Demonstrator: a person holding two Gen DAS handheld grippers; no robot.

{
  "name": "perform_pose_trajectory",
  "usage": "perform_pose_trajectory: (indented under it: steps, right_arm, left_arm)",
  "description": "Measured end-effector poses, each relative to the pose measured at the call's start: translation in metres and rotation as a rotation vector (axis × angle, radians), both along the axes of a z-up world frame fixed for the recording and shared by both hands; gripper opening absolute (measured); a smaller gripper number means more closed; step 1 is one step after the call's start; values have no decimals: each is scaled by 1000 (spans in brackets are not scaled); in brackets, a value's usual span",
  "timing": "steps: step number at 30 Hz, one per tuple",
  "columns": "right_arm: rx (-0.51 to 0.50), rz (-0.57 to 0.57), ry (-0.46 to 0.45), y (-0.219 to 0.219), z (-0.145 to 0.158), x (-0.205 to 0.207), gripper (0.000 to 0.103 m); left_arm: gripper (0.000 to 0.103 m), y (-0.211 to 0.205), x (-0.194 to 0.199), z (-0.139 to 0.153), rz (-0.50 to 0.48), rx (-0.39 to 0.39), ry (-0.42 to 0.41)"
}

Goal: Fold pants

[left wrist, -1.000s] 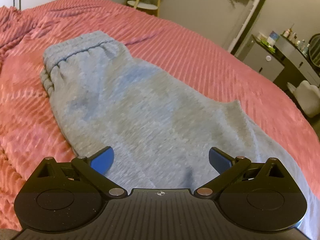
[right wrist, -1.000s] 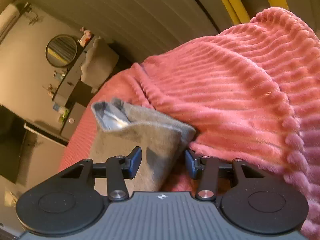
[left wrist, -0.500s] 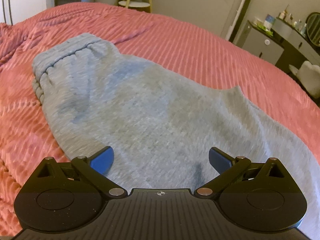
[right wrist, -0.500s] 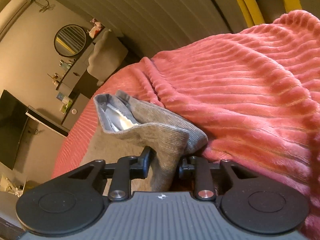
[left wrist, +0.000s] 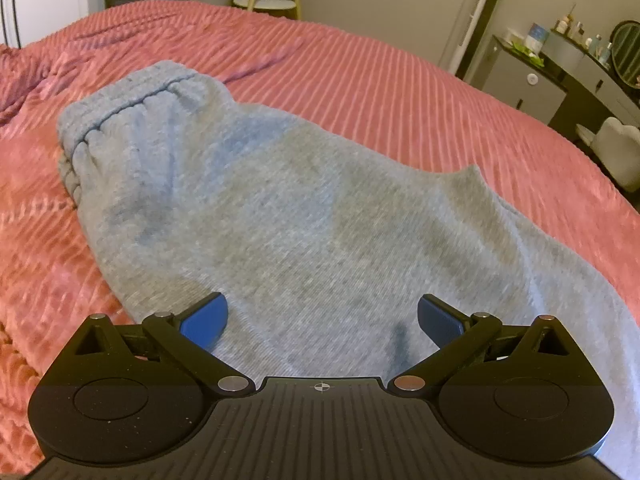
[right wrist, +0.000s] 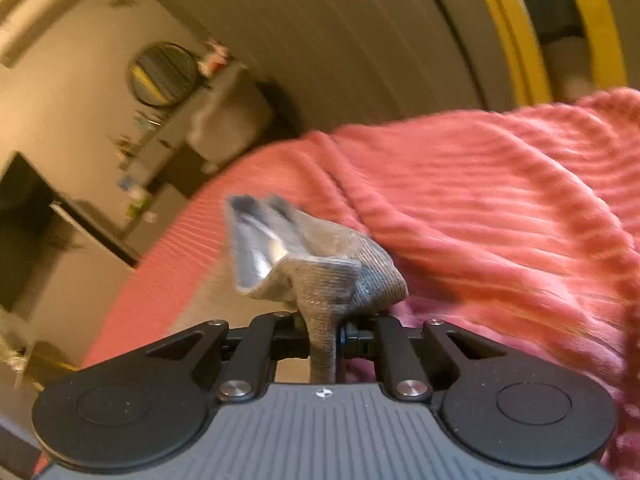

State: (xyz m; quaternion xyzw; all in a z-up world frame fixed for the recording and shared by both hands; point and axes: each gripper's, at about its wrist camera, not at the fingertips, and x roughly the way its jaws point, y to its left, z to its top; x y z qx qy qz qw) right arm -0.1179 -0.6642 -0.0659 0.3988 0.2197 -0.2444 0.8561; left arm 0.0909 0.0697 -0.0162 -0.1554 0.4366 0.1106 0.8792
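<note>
Pinching the ribbed cuff (right wrist: 340, 280), the right gripper (right wrist: 324, 336) has jaws closed tight on it. Left gripper (left wrist: 320, 316) jaws spread wide, empty, over the grey pants (left wrist: 280, 220) lying flat ahead on the ribbed pink bedspread (left wrist: 400, 80). Soft, light, floppy fleece knit; probably best gripped at cuff or elastic waistband (left wrist: 132, 96).

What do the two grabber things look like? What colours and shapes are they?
Both are black plastic. The left gripper has two round discs, slanted link bars with silver rivets, blue finger pads, and a ribbed plate with a small crosshair mark. The right gripper has the same discs, rivets and ribbed grey-black plate. No cables or sleeves show.
</note>
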Motion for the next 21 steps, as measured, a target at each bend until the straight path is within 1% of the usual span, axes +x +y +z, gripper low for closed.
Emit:
perform_pose_trajectory:
  steps: [1,3,5,7,8,10,11,12,13,14,16,17,18,19,20,21]
  right_arm:
    - [24,-9,22,-2,-4,0,11]
    - [71,-31,-1,-6,-5,-5,11]
    - [54,-41,-10,-1,7,-5,11]
    - [-34,-14,-12,14,31,2,11]
    - [-101,20,-17,27,49,9,11]
    - [-246,132,-53,62,86,27,11]
    - [-332,200,-73,86,106,38,11]
    - [-397,276,-105,112,124,48,11]
    - [-435,352,-140,137,138,57,11]
    - [-471,456,-172,172,149,67,11]
    - [-558,690,-185,238,151,82,11]
    - [-597,830,-170,277,141,88,11]
    - [-612,944,-142,306,127,93,11]
    - [-617,1052,-92,334,108,98,11]
    - [-610,1164,-3,362,81,105,11]
    - [-598,1246,94,384,53,110,11]
  left_arm:
    - [103,0,0,0,1,-5,-1]
    - [103,1,-2,1,4,-20,-7]
    - [103,2,-3,3,8,-29,-11]
    - [103,2,-6,5,5,-35,-22]
    - [103,2,-8,7,4,-34,-32]
    - [103,0,-13,13,-3,-30,-66]
    - [103,0,-16,17,-6,-27,-85]
    - [103,-1,-19,20,-7,-25,-103]
    - [103,-1,-23,24,-8,-23,-124]
    - [103,-1,-26,27,-9,-21,-141]
    - [103,1,-31,31,-7,-21,-165]
    - [103,2,-32,31,-3,-26,-167]
    - [103,4,-32,31,1,-36,-164]
    - [103,5,-32,31,3,-49,-158]
    - [103,7,-31,29,2,-62,-152]
    - [103,9,-31,28,0,-71,-147]
